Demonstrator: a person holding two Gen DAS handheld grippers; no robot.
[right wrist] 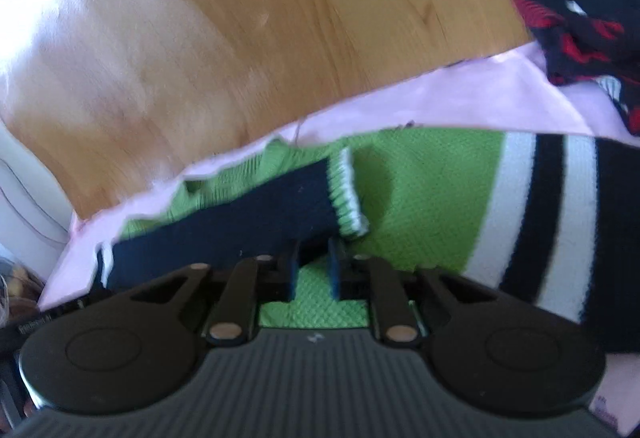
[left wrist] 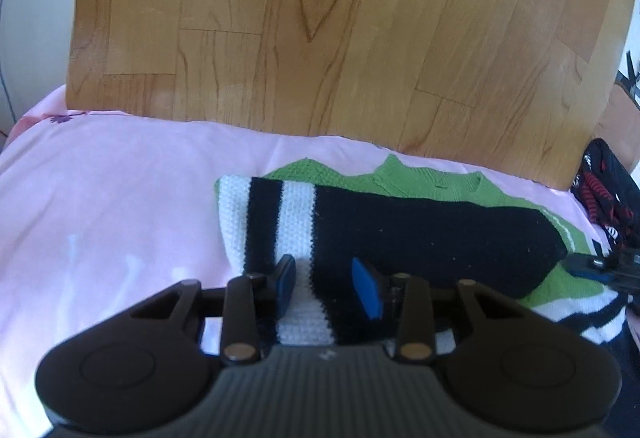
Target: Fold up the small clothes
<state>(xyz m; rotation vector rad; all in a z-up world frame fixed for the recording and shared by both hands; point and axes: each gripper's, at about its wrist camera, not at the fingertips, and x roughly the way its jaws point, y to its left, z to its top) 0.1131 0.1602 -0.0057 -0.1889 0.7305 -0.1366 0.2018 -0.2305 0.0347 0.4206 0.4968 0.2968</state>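
A small knit sweater (left wrist: 400, 234), green with black and white stripes, lies partly folded on a pink cloth (left wrist: 104, 206). My left gripper (left wrist: 326, 284) is open, its blue pads either side of the striped hem fold. In the right wrist view the sweater (right wrist: 432, 198) shows its green body, and a black sleeve (right wrist: 240, 230) with a green and white cuff lies across it. My right gripper (right wrist: 314, 270) hovers over the green knit beside the sleeve, jaws a narrow gap apart with nothing between them. The right gripper's tip shows at the right edge of the left wrist view (left wrist: 600, 266).
A black and red garment (right wrist: 580, 18) lies bunched at the right end of the pink cloth; it also shows in the left wrist view (left wrist: 608, 194). Wooden floor (left wrist: 320, 18) lies beyond the cloth's far edge. A white wall (left wrist: 36, 18) is at the left.
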